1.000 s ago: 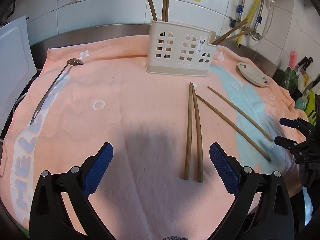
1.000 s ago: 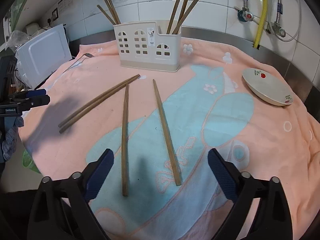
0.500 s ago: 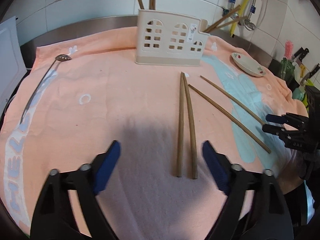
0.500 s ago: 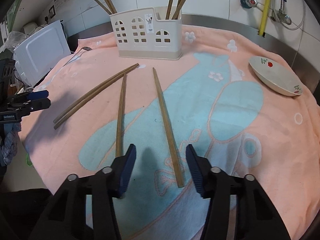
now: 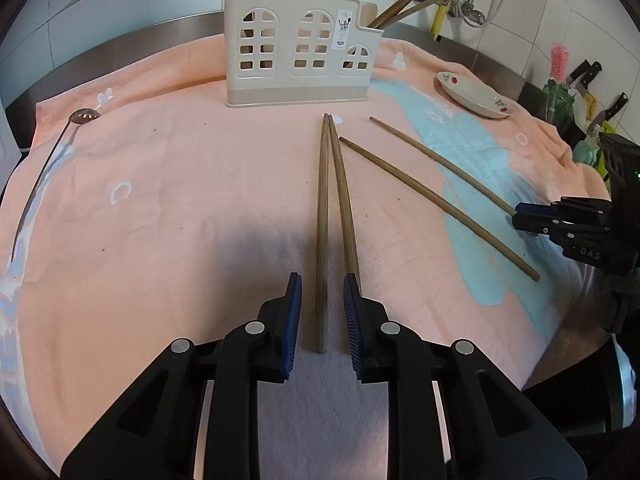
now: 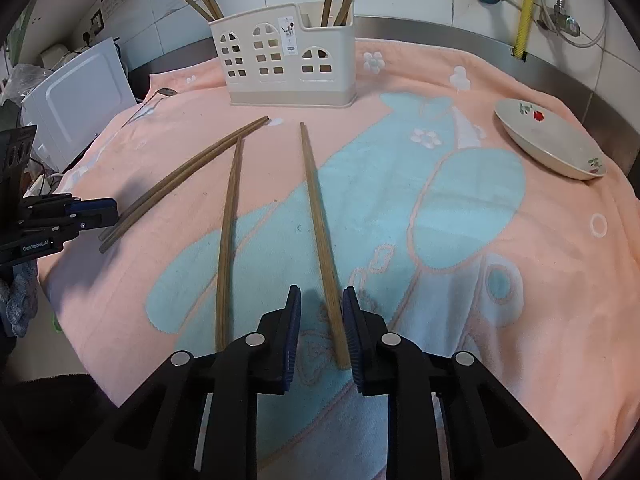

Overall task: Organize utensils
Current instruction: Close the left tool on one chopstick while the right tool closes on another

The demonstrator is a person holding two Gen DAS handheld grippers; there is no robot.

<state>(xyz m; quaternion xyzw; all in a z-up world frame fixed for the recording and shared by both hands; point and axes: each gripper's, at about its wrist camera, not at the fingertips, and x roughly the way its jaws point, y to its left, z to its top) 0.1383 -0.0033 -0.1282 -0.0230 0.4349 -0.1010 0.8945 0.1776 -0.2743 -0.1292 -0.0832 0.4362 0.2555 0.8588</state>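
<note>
Four loose wooden chopsticks lie on a peach and blue towel (image 5: 180,200). My left gripper (image 5: 322,280) hangs low over a touching pair (image 5: 322,208). Its jaws are closing. One stick lies between the pads with a gap on its left, and the other runs under the right pad. My right gripper (image 6: 322,290) is closing too, around the near end of a single chopstick (image 6: 316,208); that stick lies by the right pad, with a gap to the left one. Another chopstick (image 6: 228,240) lies left of it. A cream holder (image 5: 300,80) (image 6: 288,84) with several chopsticks stands behind.
A slotted metal spoon (image 5: 40,184) lies along the towel's left edge. A small flowered dish (image 6: 548,148) sits at the right. A white appliance (image 6: 76,100) stands off the left side, knives (image 5: 588,76) off the right. The tiled wall and hoses rise behind the holder.
Both grippers' jaws have narrowed from wide open to a small gap. The left one has come forward and down over the paired chopsticks. The right one stayed over its chopstick's end.
</note>
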